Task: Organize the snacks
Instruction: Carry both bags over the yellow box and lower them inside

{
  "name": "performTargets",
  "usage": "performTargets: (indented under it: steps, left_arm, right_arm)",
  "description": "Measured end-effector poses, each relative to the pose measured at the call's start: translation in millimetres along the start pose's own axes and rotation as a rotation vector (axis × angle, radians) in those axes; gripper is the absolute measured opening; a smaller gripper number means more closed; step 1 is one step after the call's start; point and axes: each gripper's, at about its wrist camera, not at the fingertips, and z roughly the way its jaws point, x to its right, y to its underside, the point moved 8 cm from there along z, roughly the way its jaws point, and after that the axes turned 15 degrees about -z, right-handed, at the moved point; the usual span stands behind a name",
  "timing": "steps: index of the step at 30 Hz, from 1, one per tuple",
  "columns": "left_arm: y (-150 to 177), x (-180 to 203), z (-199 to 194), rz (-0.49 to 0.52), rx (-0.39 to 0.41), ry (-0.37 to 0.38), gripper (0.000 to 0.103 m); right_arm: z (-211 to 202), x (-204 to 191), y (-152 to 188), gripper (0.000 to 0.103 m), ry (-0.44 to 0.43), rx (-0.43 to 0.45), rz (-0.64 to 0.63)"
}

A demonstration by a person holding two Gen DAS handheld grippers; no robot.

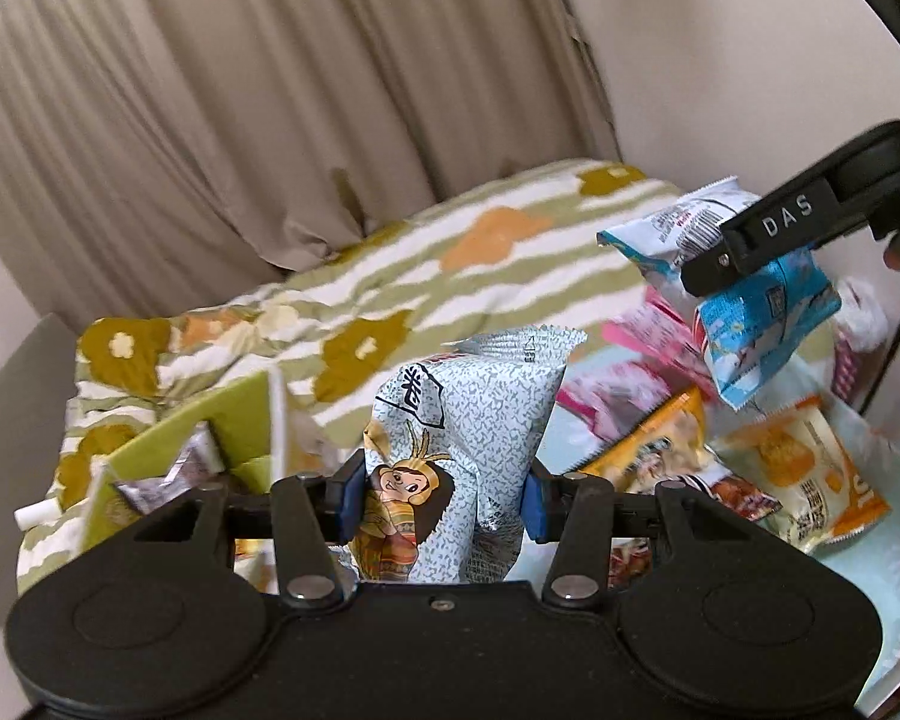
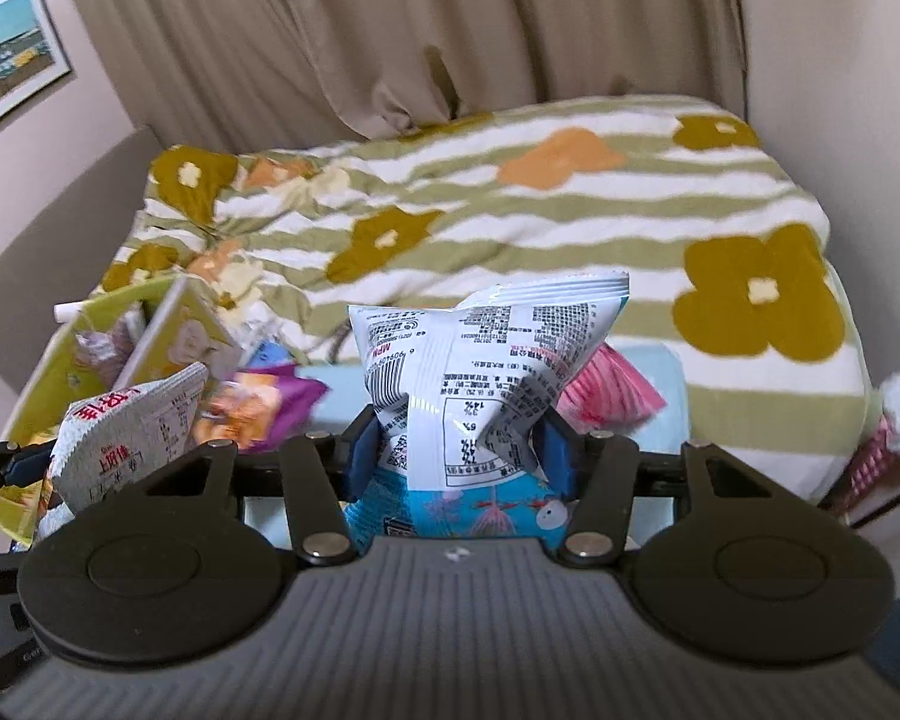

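Observation:
My left gripper [image 1: 444, 495] is shut on a pale speckled snack bag with a cartoon girl [image 1: 450, 450], held upright above the bed. The same bag shows at the left of the right wrist view [image 2: 126, 438]. My right gripper [image 2: 459, 456] is shut on a blue and white snack bag [image 2: 480, 372], its printed back facing me. In the left wrist view that bag [image 1: 756, 324] hangs from the right gripper's black finger [image 1: 768, 228] at the upper right. A green divided box [image 1: 210, 450] holding small wrapped snacks sits at the left; it also shows in the right wrist view [image 2: 90, 354].
Loose snacks lie on a light blue cloth [image 1: 888, 564]: orange bags [image 1: 804, 480], pink packs [image 1: 636, 360] and a purple bag [image 2: 282, 402]. A flowered green and white blanket [image 2: 510, 222] covers the bed behind. Beige curtains [image 1: 270, 90] hang at the back.

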Motion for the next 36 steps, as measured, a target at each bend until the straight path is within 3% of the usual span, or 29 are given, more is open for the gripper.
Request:
performTargets:
  steps: [12, 18, 23, 27, 36]
  left_arm:
    - [-19, -94, -54, -0.102, 0.084, -0.141, 0.053]
    - [-25, -158, -53, -0.133, 0.086, -0.209, 0.053]
    - [-29, -207, -34, -0.154, 0.062, -0.221, 0.053]
    - [-29, -244, -9, -0.188, 0.024, -0.189, 0.054]
    - [-18, -292, 66, -0.264, -0.097, -0.103, 0.055]
  right_arm:
    - [-24, -107, -58, 0.069, -0.15, 0.109, -0.103]
    - [-13, -172, -82, 0.069, -0.222, 0.128, -0.139]
    - [8, -220, -103, 0.069, -0.252, 0.122, -0.146]
    - [30, -254, -120, 0.069, -0.262, 0.108, -0.124]
    - [88, -293, -136, 0.069, -0.195, 0.056, -0.074]
